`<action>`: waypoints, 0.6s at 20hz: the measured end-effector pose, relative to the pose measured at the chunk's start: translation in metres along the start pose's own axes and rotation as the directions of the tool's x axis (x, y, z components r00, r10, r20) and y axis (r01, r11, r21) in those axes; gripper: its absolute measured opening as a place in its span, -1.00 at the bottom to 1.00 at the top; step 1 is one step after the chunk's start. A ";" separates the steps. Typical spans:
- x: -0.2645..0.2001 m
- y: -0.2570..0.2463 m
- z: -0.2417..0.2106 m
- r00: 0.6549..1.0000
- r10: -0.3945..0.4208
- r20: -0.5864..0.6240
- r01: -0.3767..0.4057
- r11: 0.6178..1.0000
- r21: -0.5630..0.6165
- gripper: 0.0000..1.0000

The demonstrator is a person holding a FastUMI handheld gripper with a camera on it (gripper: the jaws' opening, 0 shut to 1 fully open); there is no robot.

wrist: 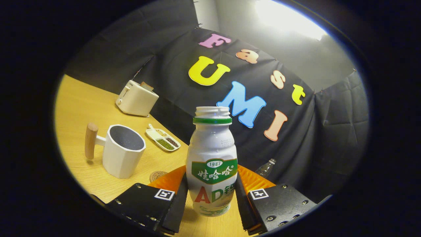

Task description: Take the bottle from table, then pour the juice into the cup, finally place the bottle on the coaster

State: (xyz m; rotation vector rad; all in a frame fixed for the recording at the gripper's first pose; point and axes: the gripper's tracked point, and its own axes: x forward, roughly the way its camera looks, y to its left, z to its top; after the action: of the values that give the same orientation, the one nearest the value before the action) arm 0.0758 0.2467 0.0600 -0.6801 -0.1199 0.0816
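A white uncapped bottle [212,158] with a green neck ring and a green label stands upright between my fingers. My gripper [210,197] is shut on the bottle, with both pads against its lower sides. The white cup [123,151], with a grey inside and a wooden handle [90,141], stands on the wooden table [79,105] beyond the left finger. A round brown coaster [158,176] lies just ahead of the left finger, between it and the cup, partly hidden by the finger. Whether the bottle's base touches the table I cannot tell.
A cream toaster [136,98] stands at the table's far edge by the black cloth wall. A small white divided dish [163,140] with beans lies behind the cup. The top of a clear plastic bottle [265,168] pokes up beyond the right finger.
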 end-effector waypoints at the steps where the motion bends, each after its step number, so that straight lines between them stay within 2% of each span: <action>1: 0.002 0.000 0.003 1.000 -0.006 0.003 0.006 0.999 -0.039 0.36; 7: 0.011 0.001 0.009 0.999 -0.041 -0.004 0.039 0.970 -0.239 0.36; 12: 0.011 0.011 0.023 0.997 -0.073 0.034 0.080 0.889 -0.451 0.36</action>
State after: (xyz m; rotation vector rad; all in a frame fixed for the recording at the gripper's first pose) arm 0.0827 0.2704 0.0720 -1.1421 -0.1843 -0.0196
